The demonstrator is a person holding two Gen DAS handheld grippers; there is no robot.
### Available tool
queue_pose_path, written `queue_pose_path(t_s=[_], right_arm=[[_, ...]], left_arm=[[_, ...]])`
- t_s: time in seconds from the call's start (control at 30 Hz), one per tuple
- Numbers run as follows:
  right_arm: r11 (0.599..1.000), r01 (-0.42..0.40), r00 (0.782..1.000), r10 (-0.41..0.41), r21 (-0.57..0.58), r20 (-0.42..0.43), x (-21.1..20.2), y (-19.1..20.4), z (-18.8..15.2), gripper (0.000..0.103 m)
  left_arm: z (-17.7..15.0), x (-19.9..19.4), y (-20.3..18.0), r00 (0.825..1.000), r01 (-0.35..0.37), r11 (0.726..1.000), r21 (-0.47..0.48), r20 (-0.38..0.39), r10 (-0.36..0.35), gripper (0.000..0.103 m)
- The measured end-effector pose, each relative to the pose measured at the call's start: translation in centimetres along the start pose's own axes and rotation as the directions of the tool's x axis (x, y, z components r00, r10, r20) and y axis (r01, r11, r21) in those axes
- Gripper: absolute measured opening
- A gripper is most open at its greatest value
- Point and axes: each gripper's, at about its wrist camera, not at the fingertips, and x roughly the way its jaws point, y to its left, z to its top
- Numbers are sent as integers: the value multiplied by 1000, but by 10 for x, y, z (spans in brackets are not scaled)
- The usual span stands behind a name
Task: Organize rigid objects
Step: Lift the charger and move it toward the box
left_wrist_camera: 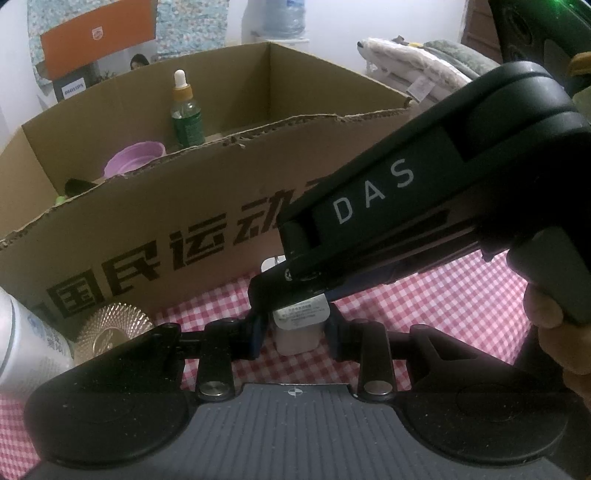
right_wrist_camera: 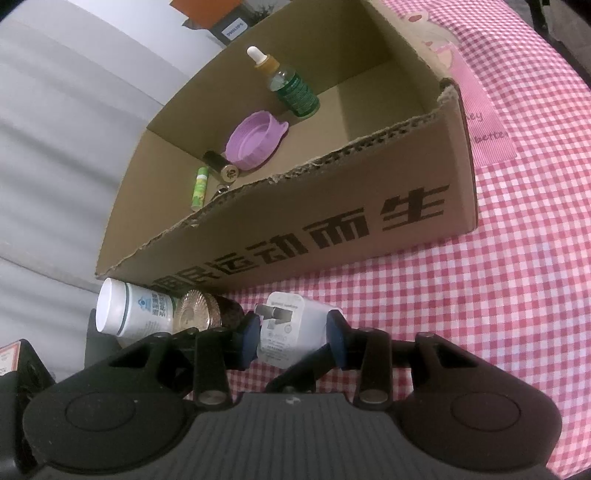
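"DAS" on the right tool (left_wrist_camera: 295, 291); "PHILIPS" on a box (left_wrist_camera: 74, 90).

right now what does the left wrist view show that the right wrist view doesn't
Only the left wrist view: the right gripper from outside, its black body marked DAS reaching across, a hand on its handle, a water jug and folded bedding behind the box.

Only the right wrist view: the box floor with a green tube and a dark cylinder, plus a pink ribbon on the cloth.

Both: the cardboard box, dropper bottle, purple bowl, white bottle, gold ridged lid, checked cloth, and the white plug adapter with both grippers closed on it.
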Motion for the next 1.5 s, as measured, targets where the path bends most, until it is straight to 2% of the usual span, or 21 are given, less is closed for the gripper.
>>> queue_pose_path(t_s=[0.37, 0.97, 1.2, 1.5], right_arm=[[1000, 1, 1000, -1, -5, 11, -7, 7, -3, 43], [998, -9, 997, 13, -56, 71, -35, 29, -12, 43], [995, -20, 993, 31, -103, 113, -53, 46, -13, 43], [980, -28, 981, 64, -195, 181, -83, 81, 3, 43]], left_arm=[[0, -8, -3, 1000, -5, 1000, 5, 16, 5, 32], [-2, -41, -10, 995, -32, 999, 22, 97, 30, 32], [2, -63, -10, 988, -49, 999, 23, 149, 46, 32], [33, -88, -2, 968, -70, 997, 20, 241, 64, 32]])
